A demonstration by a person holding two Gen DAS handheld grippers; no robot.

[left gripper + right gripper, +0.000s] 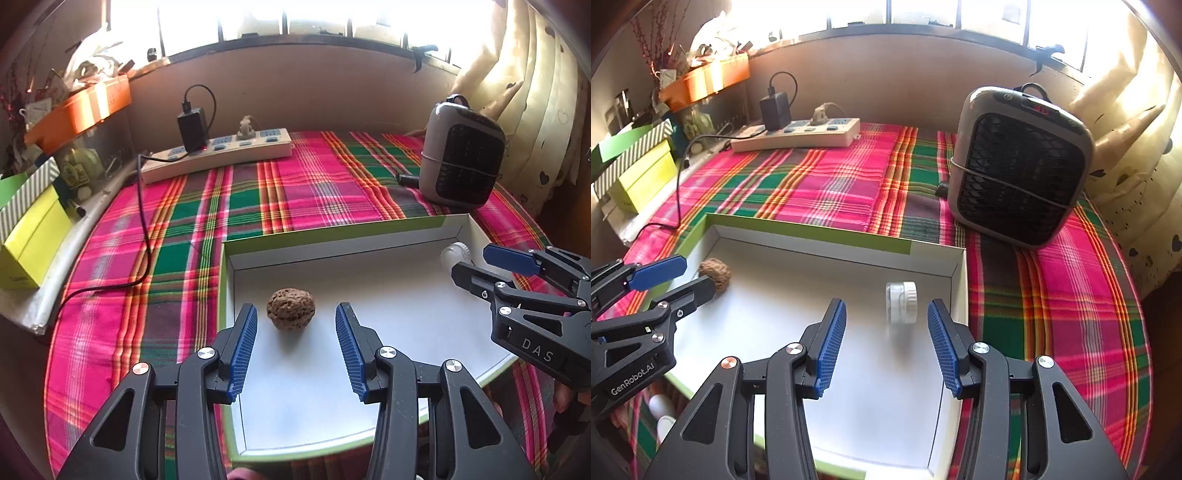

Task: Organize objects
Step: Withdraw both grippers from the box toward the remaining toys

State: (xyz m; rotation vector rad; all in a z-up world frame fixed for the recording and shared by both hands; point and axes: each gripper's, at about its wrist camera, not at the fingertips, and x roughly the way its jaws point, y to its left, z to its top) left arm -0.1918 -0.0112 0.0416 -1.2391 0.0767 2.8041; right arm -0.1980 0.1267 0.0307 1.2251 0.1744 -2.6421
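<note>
Fingers of the left gripper (295,347) stood apart, the walnut (291,308) lying free just beyond them in the white box (332,236); withdrawal should clear it without a nudge. Right gripper (886,343) fingers likewise stood apart before the small jar (901,302) on its side. Plaid cloth (820,184) covered the desk beneath a bright window.

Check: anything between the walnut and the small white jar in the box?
Nothing. In the right wrist view only bare white box floor runs from the walnut to the white jar.
</note>
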